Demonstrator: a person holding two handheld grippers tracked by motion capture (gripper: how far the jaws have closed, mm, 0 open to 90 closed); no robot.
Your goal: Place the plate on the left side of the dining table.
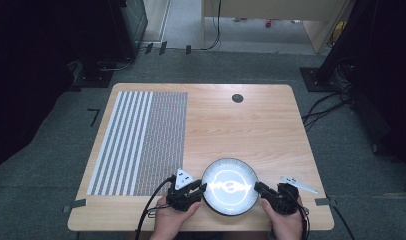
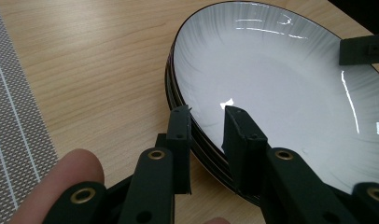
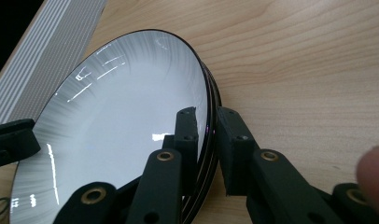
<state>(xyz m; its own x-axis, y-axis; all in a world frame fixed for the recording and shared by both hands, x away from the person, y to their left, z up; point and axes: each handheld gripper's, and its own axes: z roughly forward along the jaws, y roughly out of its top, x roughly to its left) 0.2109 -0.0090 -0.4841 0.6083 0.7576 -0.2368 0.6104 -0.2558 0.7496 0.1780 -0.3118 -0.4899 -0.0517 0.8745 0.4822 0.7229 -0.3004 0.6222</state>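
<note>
Nearest you, at the counter's (image 1: pixel 251 125) 6 o'clock edge, your two hands enter from below, each carrying a set of tongs. Your left hand (image 1: pixel 172 220) holds the left tongs (image 1: pixel 203 187), which point toward 3 o'clock. Your right hand (image 1: pixel 286 222) holds the right tongs (image 1: pixel 257 186), which point toward 9 o'clock. Between them sits the stack of plates (image 1: pixel 229 186): shallow, white inside, with a dark rim, and empty apart from bright glare.

In the left gripper view, the left tongs (image 2: pixel 207 116) straddle the stack's rim (image 2: pixel 197 135) at its 9 o'clock side. One jaw lies outside the edge and one over the white inner surface. The gap is narrow; whether the pads press on the rim cannot be confirmed. Several dark edges are stacked below the top plate.

In the right gripper view, the right tongs (image 3: pixel 207 116) straddle the rim (image 3: pixel 208 105) at the 3 o'clock side in the same way. The gap is narrow, and contact is not clear.

A striped placemat (image 1: pixel 141 142) covers the counter's 9 o'clock portion. A small white strip (image 1: pixel 298 184) lies at 4 o'clock. A dark round grommet (image 1: pixel 237 98) sits at 12 o'clock.
</note>
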